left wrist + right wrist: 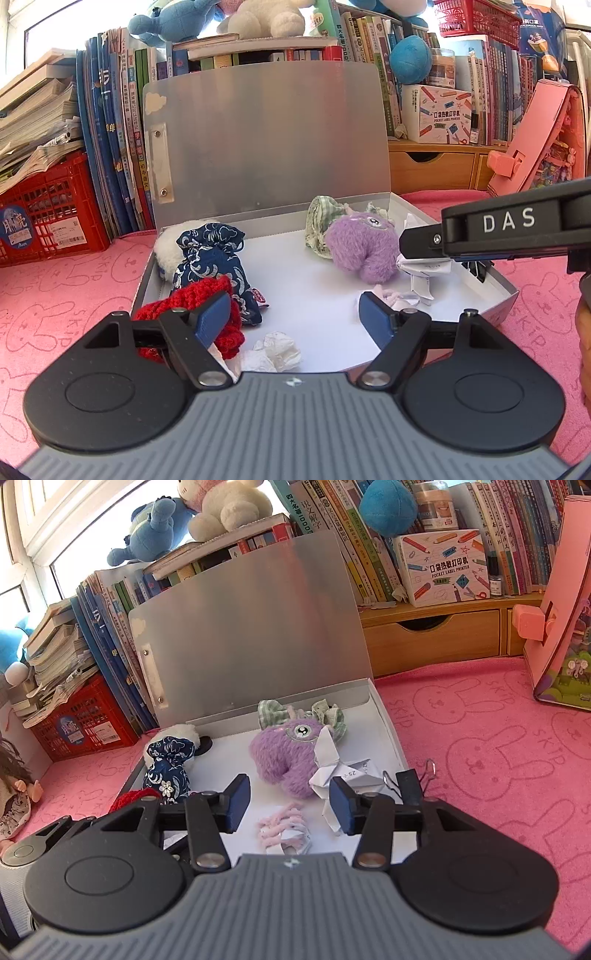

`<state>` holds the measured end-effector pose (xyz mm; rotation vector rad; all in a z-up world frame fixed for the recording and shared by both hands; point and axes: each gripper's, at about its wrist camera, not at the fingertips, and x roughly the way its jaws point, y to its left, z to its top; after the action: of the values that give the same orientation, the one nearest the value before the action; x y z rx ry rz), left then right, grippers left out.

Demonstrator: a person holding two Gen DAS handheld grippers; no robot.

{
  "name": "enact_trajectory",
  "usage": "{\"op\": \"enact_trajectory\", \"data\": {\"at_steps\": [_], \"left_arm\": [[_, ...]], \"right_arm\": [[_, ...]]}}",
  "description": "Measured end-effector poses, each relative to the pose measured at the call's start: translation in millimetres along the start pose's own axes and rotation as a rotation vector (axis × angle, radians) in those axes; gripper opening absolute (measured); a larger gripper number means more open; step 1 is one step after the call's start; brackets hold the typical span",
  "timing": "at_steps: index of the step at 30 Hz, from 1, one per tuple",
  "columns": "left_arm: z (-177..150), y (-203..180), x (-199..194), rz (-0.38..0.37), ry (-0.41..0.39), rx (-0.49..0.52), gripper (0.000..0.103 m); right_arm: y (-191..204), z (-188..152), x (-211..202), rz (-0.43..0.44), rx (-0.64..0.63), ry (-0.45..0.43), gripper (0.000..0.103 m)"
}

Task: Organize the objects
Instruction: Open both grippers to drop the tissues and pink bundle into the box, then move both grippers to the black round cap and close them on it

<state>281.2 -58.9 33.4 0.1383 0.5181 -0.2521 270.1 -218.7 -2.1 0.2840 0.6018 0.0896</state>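
Your left gripper [295, 314] hangs over the near edge of the open file box [495, 291], its blue pads [212, 317] spread wide with nothing between them. The left pad sits in front of a red knitted piece [192, 299] that lies at the box's near left corner, though you cannot tell from this view whether they touch. Just behind the knit, a navy drawstring pouch [212, 258] with a silver cloud pattern leans against a white fluffy toy [168, 245] by the left wall. A crumpled white tissue [279, 350] lies on the box floor close under the gripper. Further back, a purple furry one-eyed plush [360, 243] rests against a green checked fabric item [319, 221] near the hinge of the raised translucent lid [266, 144]. Your right gripper [290, 801] reaches in from the right side of the box, jaws likewise apart and holding nothing; below and between its pads lies a small pink fuzzy scrunchie-like item [282, 829] on the box floor. Folded white paper [332, 768] lies against the plush, close to the right pad, and a black binder clip [408, 779] sits at the box's right rim. The box rests on a pink bunny-print cloth [480, 746], with books [122, 147] and a red crate [48, 218] behind it.
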Motion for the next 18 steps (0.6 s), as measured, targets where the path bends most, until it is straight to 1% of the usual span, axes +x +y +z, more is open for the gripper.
{"op": "enact_trajectory", "data": {"at_steps": [4,9,18], "left_arm": [[0,-2,-15,-0.001,-0.005,0.011,0.087],[-4,-6,-38,-0.028,-0.007,0.005,0.088],[-22,-22,-85,-0.089,-0.024,-0.006,0.091]], "right_arm": [[0,-1,-16,0.000,-0.044,-0.006,0.066],[-1,-12,-43,-0.016,-0.128,-0.025,0.070],[-2,-40,-92,-0.029,-0.230,-0.061,0.080]]}}
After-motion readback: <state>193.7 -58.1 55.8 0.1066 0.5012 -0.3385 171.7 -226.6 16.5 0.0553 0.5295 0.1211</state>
